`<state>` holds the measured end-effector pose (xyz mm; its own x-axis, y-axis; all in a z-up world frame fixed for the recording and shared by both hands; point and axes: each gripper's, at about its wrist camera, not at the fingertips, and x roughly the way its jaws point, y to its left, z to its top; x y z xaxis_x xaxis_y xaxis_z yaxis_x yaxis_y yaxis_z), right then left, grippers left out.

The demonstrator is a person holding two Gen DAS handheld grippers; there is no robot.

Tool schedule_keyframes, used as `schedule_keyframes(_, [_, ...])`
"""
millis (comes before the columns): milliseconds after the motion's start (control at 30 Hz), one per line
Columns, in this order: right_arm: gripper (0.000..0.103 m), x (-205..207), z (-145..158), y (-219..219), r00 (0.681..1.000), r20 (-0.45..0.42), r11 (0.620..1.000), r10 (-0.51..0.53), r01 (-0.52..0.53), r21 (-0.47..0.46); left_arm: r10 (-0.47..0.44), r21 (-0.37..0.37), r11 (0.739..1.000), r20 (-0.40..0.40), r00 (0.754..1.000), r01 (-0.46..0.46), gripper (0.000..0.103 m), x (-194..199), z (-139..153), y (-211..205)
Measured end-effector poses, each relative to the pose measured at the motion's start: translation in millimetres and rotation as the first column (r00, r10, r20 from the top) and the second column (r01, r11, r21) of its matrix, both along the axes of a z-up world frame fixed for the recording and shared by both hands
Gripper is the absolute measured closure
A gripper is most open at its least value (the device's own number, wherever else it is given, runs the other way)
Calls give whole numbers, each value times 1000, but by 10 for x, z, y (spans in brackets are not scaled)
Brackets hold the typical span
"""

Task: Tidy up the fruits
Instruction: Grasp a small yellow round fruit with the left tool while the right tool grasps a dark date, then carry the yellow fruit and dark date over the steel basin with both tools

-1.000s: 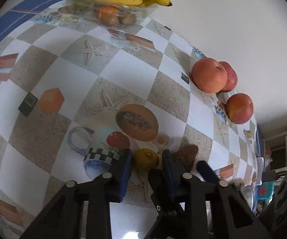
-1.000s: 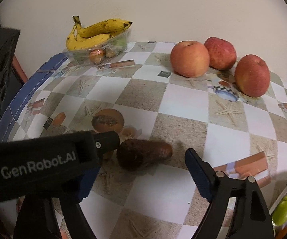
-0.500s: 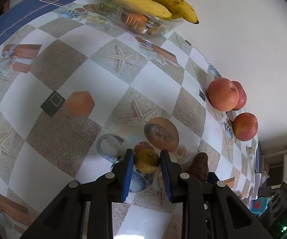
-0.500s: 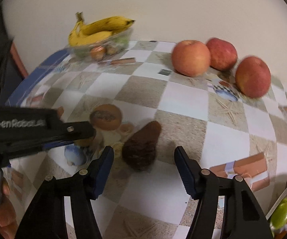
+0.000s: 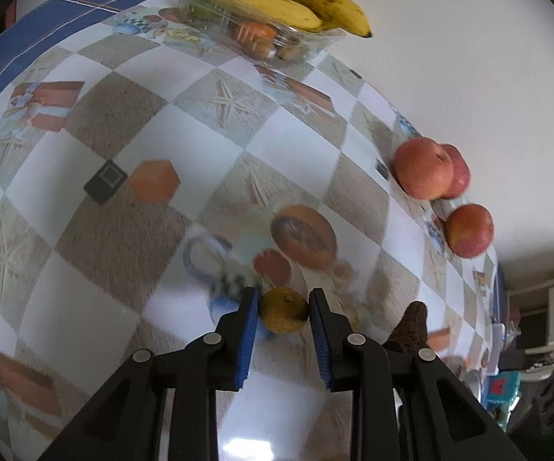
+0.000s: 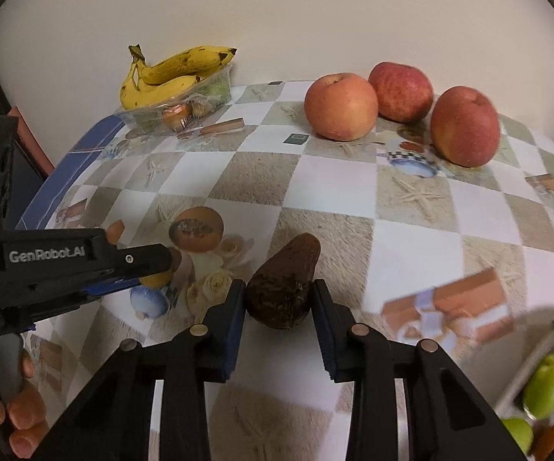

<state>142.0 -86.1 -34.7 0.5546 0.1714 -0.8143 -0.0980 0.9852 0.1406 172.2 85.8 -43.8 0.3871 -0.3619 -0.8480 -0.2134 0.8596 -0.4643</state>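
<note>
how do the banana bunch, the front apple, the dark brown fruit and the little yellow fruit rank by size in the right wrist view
1. banana bunch
2. front apple and dark brown fruit: look alike, and the brown one is nearer the camera, so unranked
3. little yellow fruit, partly hidden by the left gripper

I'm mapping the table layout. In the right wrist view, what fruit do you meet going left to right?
Bananas → small yellow fruit in the left gripper → dark brown fruit in the right gripper → three apples → green fruit at the edge.

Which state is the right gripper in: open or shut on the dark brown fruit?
Shut on it: the right gripper has both pads against the dark brown fruit.
</note>
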Motion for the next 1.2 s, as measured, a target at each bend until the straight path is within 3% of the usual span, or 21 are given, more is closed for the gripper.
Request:
schedule_keyframes(300, [67,-619,562,-75,998,53,999,-27,29,-23,-63,42,997,69,996,60,74,-570,421,-210])
schedule_keyframes(467, [67,-1003,708,-203,996,71,998,-58,59,-15,-106,108,990,124,987,93,74,-870,637,-358])
schedule_keyframes(967, [67,-1471,743,-653,988,21,988,-152,153,-8,-195,179,969,131,972,170,74,-1226,708,-778])
schedule_keyframes(1200, [67,-1464,630,-1047,974,-31,974,-226,226,-26,-317,217,934,131,939,285,74,-1318,703,-1253])
